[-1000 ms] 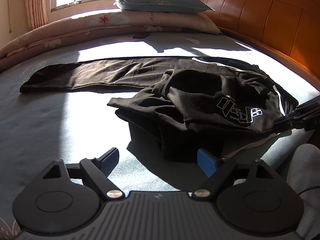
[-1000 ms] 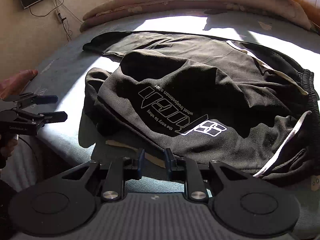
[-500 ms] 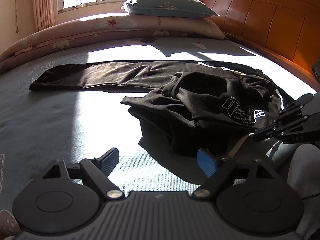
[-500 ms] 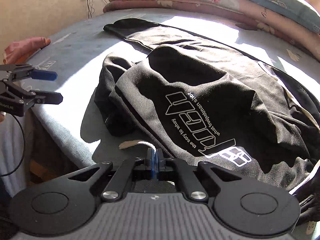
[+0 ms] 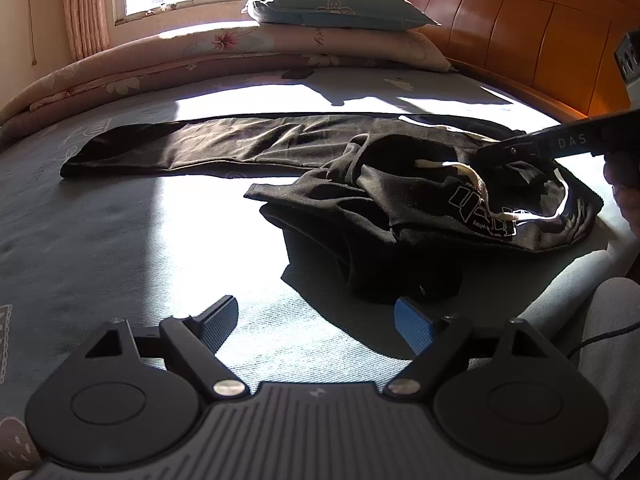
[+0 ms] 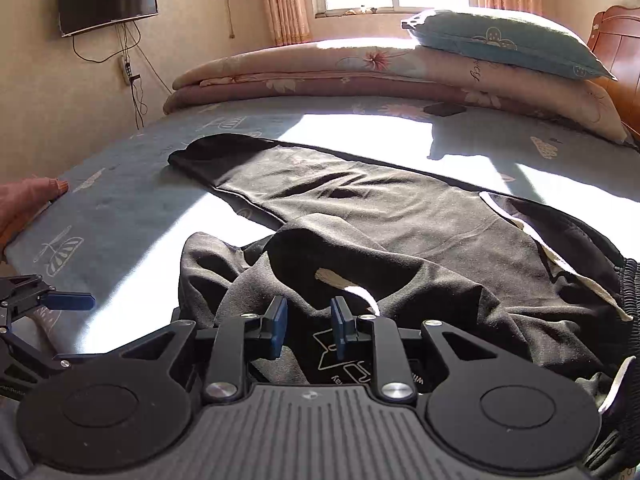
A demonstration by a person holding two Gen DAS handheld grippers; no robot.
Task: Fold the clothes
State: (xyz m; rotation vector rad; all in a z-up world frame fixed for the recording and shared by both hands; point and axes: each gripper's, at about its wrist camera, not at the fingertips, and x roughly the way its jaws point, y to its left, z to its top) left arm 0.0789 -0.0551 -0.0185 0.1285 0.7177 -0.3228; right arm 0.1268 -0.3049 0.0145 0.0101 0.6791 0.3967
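Observation:
Black trousers (image 5: 360, 200) with a white print lie on the bed. One leg is stretched flat to the left, the other is bunched in a heap near the front edge. A white drawstring (image 5: 478, 182) lies loose on top of the heap. My right gripper (image 6: 309, 326) hovers open just above the heap, the drawstring (image 6: 340, 280) just ahead of its fingertips and nothing between them. It enters the left wrist view from the right (image 5: 520, 148). My left gripper (image 5: 316, 320) stands wide open over the bare sheet, in front and left of the heap, holding nothing.
The blue-grey sheet (image 5: 100, 240) is bare left of the trousers. A folded floral quilt (image 5: 200, 56) and a pillow (image 5: 336, 8) lie at the far side. A wooden headboard (image 5: 520, 32) stands at the right. A person's grey-clad leg (image 5: 608, 360) is by the bed's front edge.
My right gripper, shut on the drawstring half a second ago, has carried it from the bed's edge up onto the heap and opened, letting it go. The left gripper stays open and hardly moved.

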